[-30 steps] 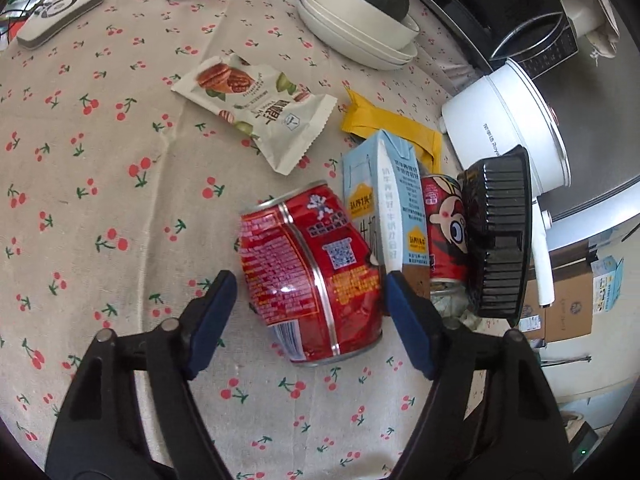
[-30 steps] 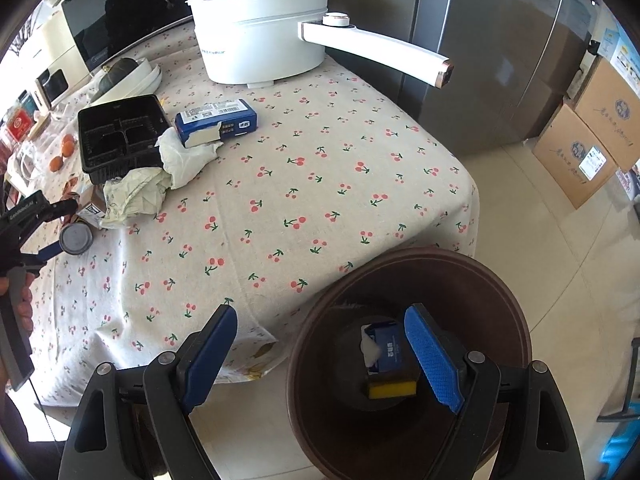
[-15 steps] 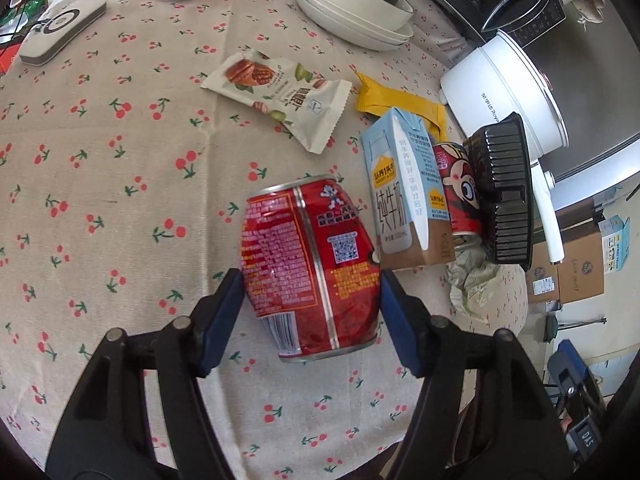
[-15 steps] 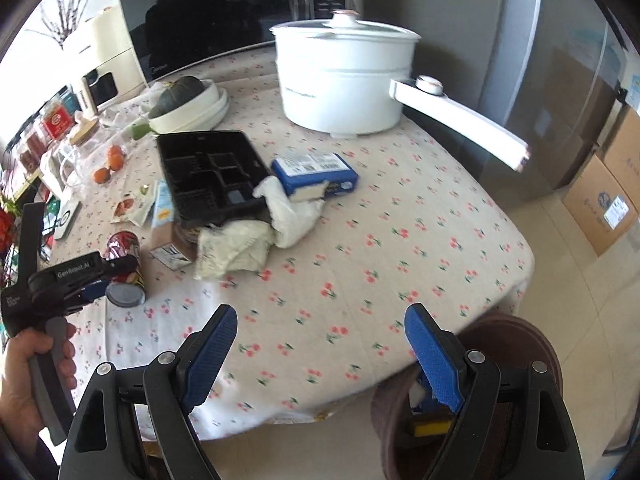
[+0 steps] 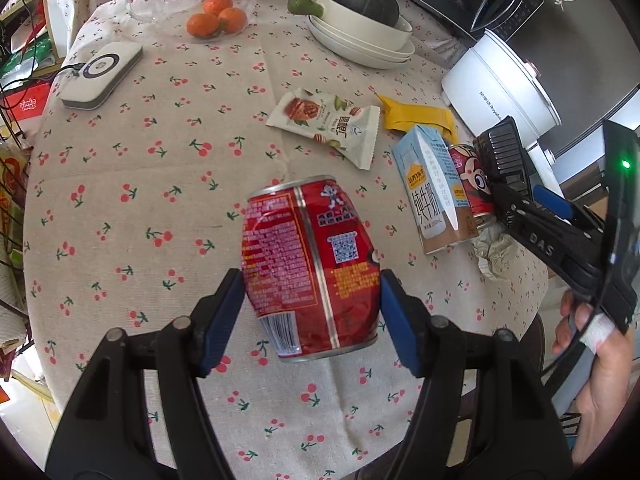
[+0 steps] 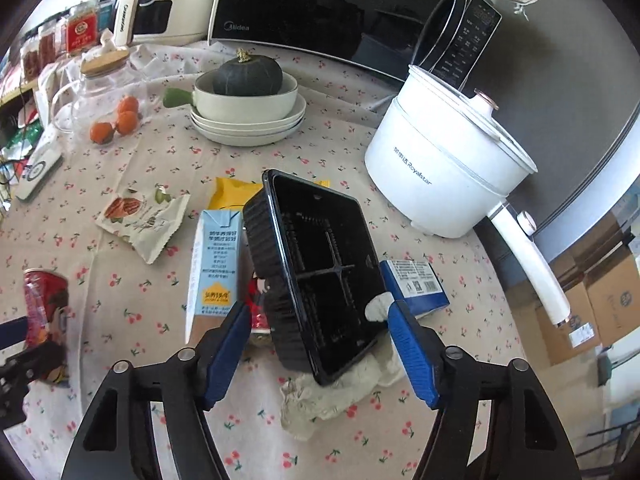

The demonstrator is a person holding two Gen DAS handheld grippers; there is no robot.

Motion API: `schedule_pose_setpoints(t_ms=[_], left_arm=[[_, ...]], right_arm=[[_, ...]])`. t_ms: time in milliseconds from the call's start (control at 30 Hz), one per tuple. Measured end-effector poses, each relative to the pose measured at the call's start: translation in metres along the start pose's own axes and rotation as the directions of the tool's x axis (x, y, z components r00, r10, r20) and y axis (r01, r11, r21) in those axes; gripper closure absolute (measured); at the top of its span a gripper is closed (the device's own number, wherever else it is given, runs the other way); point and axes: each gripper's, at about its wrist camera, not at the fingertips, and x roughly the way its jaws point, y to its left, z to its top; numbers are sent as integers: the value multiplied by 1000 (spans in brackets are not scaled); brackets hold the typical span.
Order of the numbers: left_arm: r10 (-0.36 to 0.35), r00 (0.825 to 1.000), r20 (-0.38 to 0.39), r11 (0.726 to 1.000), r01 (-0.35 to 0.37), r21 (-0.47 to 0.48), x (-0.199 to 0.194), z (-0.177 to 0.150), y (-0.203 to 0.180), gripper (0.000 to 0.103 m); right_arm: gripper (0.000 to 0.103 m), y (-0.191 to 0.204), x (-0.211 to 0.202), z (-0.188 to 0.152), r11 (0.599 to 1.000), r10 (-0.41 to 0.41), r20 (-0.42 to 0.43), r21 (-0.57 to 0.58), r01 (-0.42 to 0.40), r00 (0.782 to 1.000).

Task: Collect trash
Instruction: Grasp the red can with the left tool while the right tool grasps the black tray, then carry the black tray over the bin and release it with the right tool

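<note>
My left gripper [image 5: 312,312] is shut on a dented red can [image 5: 310,264] and holds it above the cherry-print tablecloth [image 5: 120,208]. The can also shows at the left edge of the right wrist view [image 6: 42,304]. My right gripper [image 6: 318,344] is open around the near end of a tilted black plastic tray [image 6: 320,272], its pads on either side and not touching. Beside the tray stand a blue milk carton [image 6: 214,264] and a second red can [image 5: 468,180]. A nut snack wrapper [image 5: 328,124], a yellow wrapper [image 5: 416,114], crumpled tissue [image 6: 340,392] and a blue box [image 6: 414,284] lie nearby.
A white electric pot [image 6: 444,176] with a long handle stands at the right. Stacked plates with a dark squash [image 6: 248,76], oranges [image 5: 216,18], a glass jar [image 6: 96,84] and a white charger [image 5: 102,74] sit further back. A microwave [image 6: 320,12] is behind. Cardboard boxes [image 6: 592,304] are on the floor.
My left gripper has closed on the red can and lifted it. My right gripper has swung from the brown bin up over the table to the black tray.
</note>
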Motion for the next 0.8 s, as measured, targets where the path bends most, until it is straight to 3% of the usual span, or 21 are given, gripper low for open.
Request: schedule_pose_setpoints(t_ms=[133, 367, 533, 800], left_arm=[[-14, 1000, 4, 1000, 14, 2, -2, 2, 1, 34], [-32, 999, 18, 999, 32, 13, -8, 2, -7, 34], [-50, 998, 33, 998, 49, 34, -16, -1, -16, 34], [-82, 995, 49, 993, 77, 91, -32, -12, -34, 34]], right_arm=[[72, -1, 21, 3, 999, -48, -54, -9, 48, 997], [72, -22, -11, -6, 997, -72, 36, 19, 71, 997], [72, -42, -64, -14, 996, 27, 139, 78, -38, 990], [72, -77, -128, -45, 948, 207, 233, 191, -254, 950]])
